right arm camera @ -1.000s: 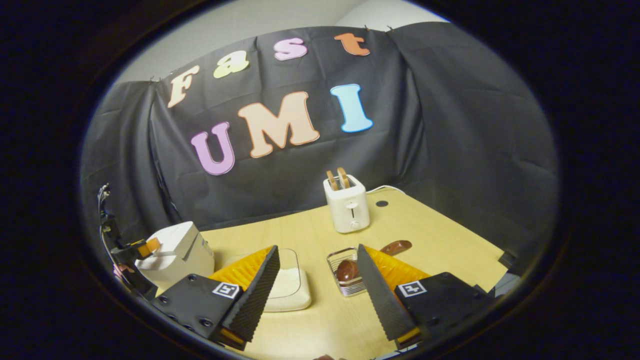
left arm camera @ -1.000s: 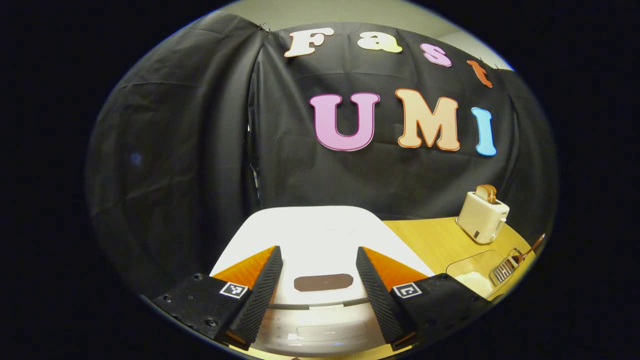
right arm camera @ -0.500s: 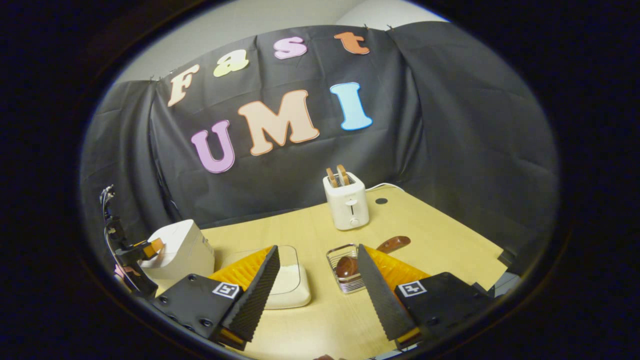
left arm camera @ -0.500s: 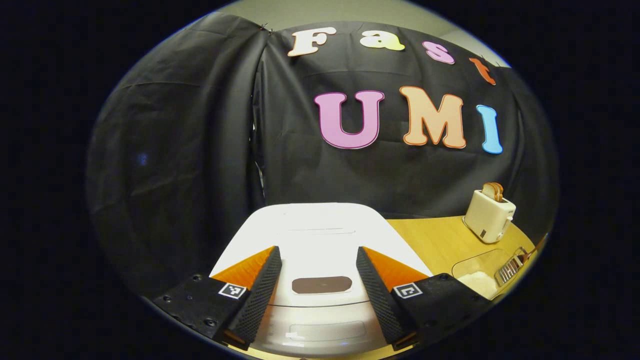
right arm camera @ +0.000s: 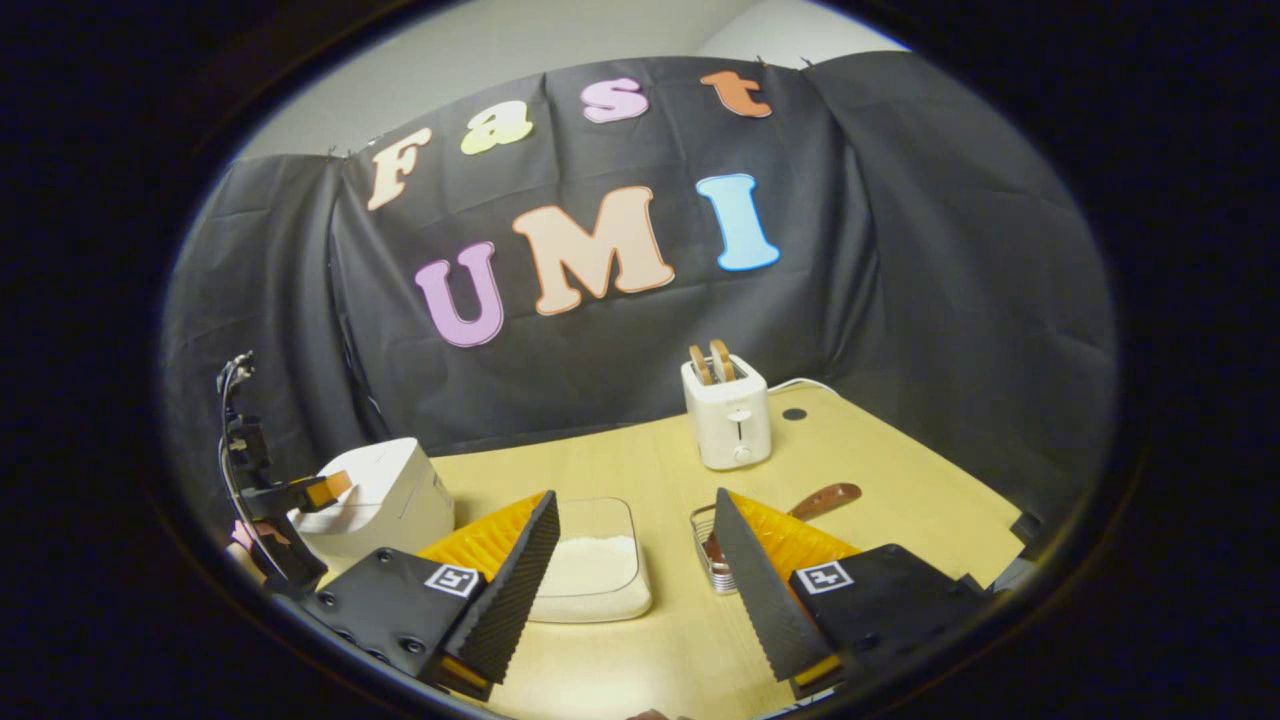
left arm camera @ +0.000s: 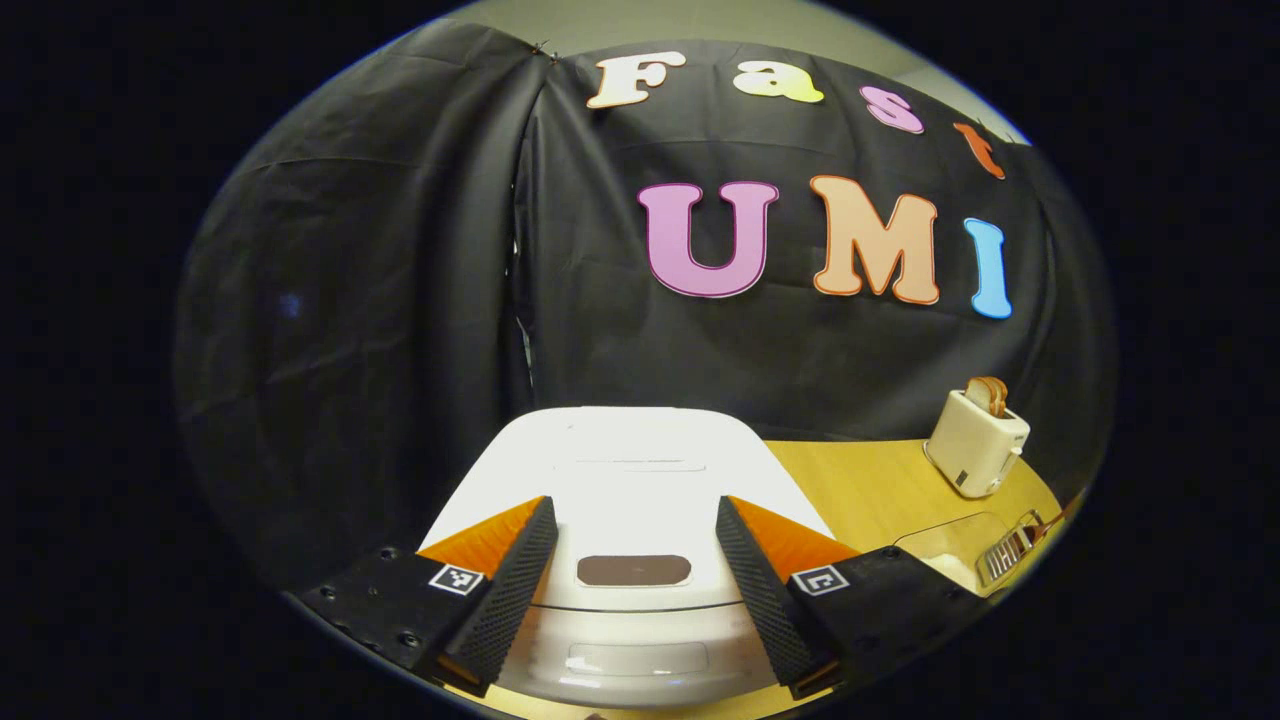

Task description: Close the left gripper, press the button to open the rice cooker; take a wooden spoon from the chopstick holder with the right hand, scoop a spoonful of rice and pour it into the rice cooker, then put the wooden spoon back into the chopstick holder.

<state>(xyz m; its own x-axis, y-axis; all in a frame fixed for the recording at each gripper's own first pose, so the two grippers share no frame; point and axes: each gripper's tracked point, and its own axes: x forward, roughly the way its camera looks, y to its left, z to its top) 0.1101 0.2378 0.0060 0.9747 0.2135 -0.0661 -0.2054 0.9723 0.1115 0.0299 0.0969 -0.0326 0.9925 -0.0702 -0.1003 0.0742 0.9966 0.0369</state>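
Both tongs gape empty: the left tongs (left arm camera: pixel 632 575) straddle the closed white rice cooker (left arm camera: pixel 620 480) above its dark oval button (left arm camera: pixel 634 570), awaiting closure, while the right tongs (right arm camera: pixel 637 560) face the wire chopstick holder (right arm camera: pixel 708 545) with its brown wooden spoon (right arm camera: pixel 820 497).

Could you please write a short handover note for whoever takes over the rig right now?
Left claw: open, holding nothing, fingers on either side of the rice cooker, over its closed lid.
Right claw: open and empty, above the table, facing the rice container and the chopstick holder.
Wooden spoon: in the chopstick holder, handle sticking out toward the right. A toaster stands behind it.
Done: nothing yet; the lid is shut.
Left: close the left claw, press the button, then take the spoon, scoop rice, pour it into the cooker, return the spoon.
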